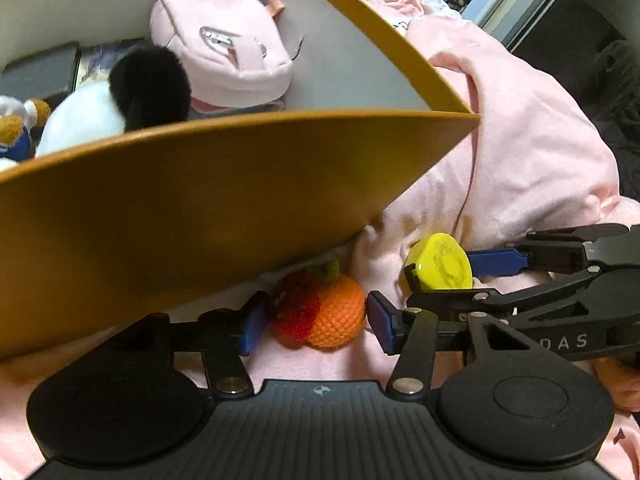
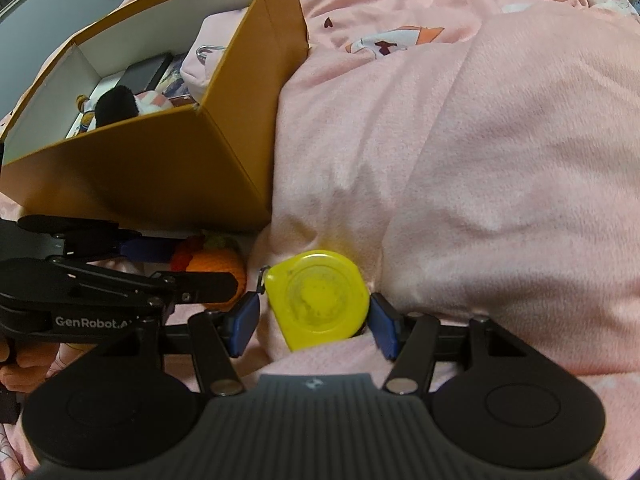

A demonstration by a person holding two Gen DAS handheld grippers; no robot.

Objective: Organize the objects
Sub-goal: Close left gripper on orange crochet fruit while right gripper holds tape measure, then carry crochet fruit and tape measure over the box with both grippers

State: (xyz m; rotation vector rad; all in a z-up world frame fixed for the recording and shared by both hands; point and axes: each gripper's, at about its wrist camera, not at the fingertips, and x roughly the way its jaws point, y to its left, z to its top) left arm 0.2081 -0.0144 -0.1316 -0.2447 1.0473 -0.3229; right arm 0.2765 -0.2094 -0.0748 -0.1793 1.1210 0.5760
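A crocheted orange-and-strawberry toy (image 1: 320,312) lies on the pink blanket against the foot of the tan cardboard box (image 1: 200,208). My left gripper (image 1: 316,322) is open around it, with a gap between each blue pad and the yarn. Just to the right lies a yellow tape measure (image 2: 320,300). My right gripper (image 2: 314,320) stands open around it: the right pad is at its edge and a gap shows at the left pad. In the right wrist view the left gripper (image 2: 188,268) comes in from the left over the toy (image 2: 216,264).
The box (image 2: 160,176) holds a pink pouch (image 1: 224,52), a black-and-white plush (image 1: 148,84), a small bear figure (image 1: 16,128) and a dark flat case (image 1: 40,72). A thick fold of pink blanket (image 2: 480,160) rises to the right. Fingers (image 2: 24,364) grip the left handle.
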